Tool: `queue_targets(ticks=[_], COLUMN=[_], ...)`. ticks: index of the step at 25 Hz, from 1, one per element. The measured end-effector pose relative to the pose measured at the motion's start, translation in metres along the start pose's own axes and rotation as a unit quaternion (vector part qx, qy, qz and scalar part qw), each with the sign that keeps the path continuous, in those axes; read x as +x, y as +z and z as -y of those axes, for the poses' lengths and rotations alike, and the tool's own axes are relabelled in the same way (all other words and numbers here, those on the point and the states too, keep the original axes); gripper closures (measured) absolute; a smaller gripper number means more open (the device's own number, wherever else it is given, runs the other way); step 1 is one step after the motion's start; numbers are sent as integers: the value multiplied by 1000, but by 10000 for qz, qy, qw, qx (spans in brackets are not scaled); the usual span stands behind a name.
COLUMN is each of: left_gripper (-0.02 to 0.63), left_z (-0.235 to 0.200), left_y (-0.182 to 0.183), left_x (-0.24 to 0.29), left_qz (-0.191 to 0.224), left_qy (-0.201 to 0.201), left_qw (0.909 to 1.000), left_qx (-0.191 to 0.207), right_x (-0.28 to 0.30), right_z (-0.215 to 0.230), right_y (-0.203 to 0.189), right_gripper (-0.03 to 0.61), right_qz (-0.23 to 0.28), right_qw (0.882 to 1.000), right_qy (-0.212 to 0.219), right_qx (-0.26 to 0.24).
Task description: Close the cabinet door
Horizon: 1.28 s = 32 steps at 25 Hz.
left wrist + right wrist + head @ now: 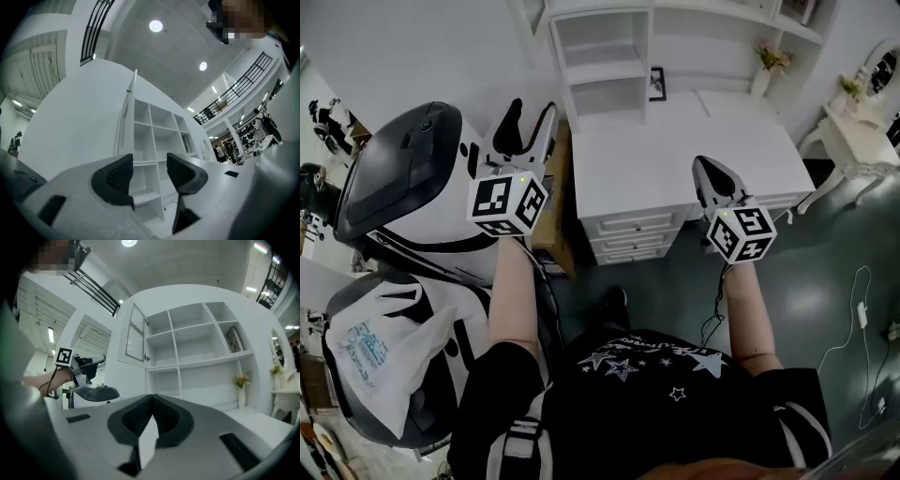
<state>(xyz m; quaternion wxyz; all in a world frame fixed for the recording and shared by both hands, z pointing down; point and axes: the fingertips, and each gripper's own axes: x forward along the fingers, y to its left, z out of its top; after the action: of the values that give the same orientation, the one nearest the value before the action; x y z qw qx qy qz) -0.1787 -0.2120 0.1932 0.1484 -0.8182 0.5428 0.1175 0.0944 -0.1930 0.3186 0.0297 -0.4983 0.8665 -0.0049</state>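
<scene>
A white shelf cabinet stands on the back of a white desk. Its glass-panelled door hangs open at the cabinet's left side; the left gripper view shows this door almost edge-on. My left gripper is raised left of the desk, short of the door, with its jaws apart and nothing between them. My right gripper hovers over the desk's front right part, its jaws closed tip to tip on nothing. It points at the open shelves.
A large black and white machine stands at the left with a plastic bag below it. The desk has drawers at the front. A flower vase is on the desk's back right. A white dressing table is farther right.
</scene>
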Motion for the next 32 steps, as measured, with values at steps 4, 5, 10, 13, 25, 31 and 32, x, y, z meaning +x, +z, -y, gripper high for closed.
queue_targets(ticks=[4,5,10,13,25,31,32], left_gripper=[436,440,453,486,506,499,500], left_z=[-30,-37,-58,-55,-21,33,41], left_y=[8,9,12,14,14,7,2], left_x=[35,42,71,82,102,143,152], left_qz=[147,166,209,256,816,1006,931], left_qy=[78,66,-217,-528,-1016,-1242,-1263], left_qw=[9996,9995,9991,9973,9915,9859,9861], left_qx=[234,257,307,442,56,503,553], right_x=[50,61,108,130,192,189,189], right_z=[6,6,2,2,26,57,63], right_y=[32,38,54,54,47,46,44], right_gripper=[572,572,572,572,572,572,572], right_qz=[188,227,338,314,349,413,384], right_qw=[9995,9993,9981,9975,9986,9980,9980], right_qy=[127,165,334,333,119,-305,-363], right_qx=[-222,-255,-390,-533,-388,-377,-358])
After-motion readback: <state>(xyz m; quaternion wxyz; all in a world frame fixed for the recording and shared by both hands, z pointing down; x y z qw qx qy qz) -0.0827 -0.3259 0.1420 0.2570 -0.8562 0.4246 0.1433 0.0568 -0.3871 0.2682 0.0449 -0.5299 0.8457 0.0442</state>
